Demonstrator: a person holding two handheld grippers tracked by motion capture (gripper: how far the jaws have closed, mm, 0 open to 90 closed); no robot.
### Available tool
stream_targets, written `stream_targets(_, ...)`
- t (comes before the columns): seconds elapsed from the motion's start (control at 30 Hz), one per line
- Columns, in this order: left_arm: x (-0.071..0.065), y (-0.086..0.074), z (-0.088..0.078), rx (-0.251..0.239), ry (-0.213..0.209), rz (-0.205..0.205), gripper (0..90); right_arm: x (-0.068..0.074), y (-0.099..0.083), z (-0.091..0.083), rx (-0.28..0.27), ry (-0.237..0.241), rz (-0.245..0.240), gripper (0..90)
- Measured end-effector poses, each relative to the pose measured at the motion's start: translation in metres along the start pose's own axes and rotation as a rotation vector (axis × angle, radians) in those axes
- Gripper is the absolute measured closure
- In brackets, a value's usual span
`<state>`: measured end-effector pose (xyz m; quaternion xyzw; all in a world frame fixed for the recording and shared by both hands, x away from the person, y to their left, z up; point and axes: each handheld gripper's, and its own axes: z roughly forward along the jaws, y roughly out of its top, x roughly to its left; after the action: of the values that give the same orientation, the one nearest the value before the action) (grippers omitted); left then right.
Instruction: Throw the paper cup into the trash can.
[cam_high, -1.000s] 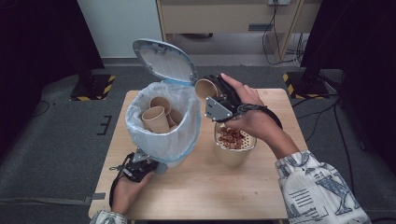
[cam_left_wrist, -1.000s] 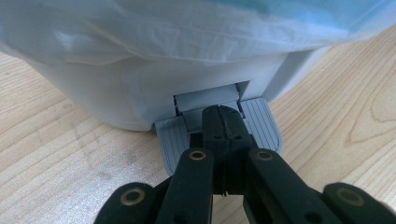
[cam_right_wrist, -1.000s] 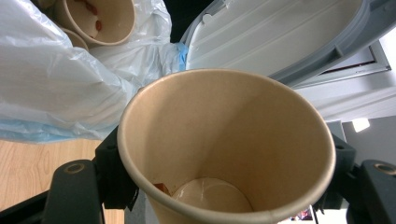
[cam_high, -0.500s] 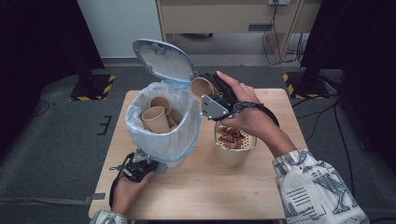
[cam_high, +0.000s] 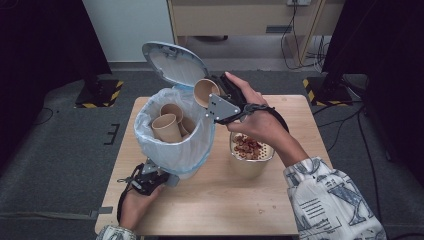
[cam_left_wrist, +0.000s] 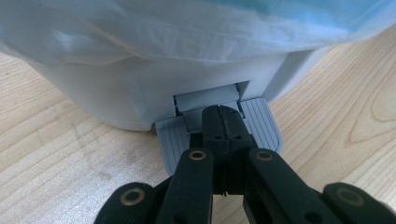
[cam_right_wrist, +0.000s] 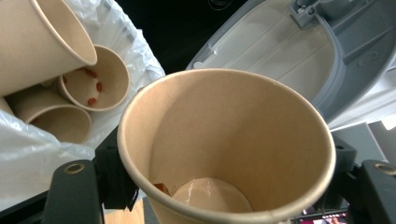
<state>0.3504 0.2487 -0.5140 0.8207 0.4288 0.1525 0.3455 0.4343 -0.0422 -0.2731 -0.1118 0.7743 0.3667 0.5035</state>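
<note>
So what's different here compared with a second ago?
Very little. The right gripper, shut on the paper cup, has edged slightly left toward the open bin, and the cup's mouth now hangs at the bin's rim. The left gripper stays shut and pressed on the pedal, the lid stays up, and the cups in the bin and the bowl have not moved.

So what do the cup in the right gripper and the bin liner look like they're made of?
The cup looks like matte brown paper: it has a rolled rim and a dull, fibrous wall. The liner looks like thin, translucent plastic film, whitish blue, since it crinkles and drapes over the bin's rim.
</note>
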Motion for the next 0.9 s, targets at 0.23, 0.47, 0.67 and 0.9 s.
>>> stream_targets(0.23, 0.0, 0.0, 0.0, 0.0, 0.0, 0.0, 89.8, -0.001, 0.005, 0.003, -0.04, 0.023, 0.082, 26.9)
stream_targets(0.47, 0.0, 0.0, 0.0, 0.0, 0.0, 0.0, 89.8, -0.002, 0.013, 0.008, -0.1, 0.063, 0.185, 26.8)
stream_targets(0.67, 0.0, 0.0, 0.0, 0.0, 0.0, 0.0, 89.8, -0.002, 0.017, 0.016, -0.14, 0.098, 0.29, 26.7)
stream_targets(0.9, 0.0, 0.0, 0.0, -0.001, -0.001, 0.0, 89.8, 0.003, 0.023, 0.027, -0.155, 0.14, 0.349, 26.4)
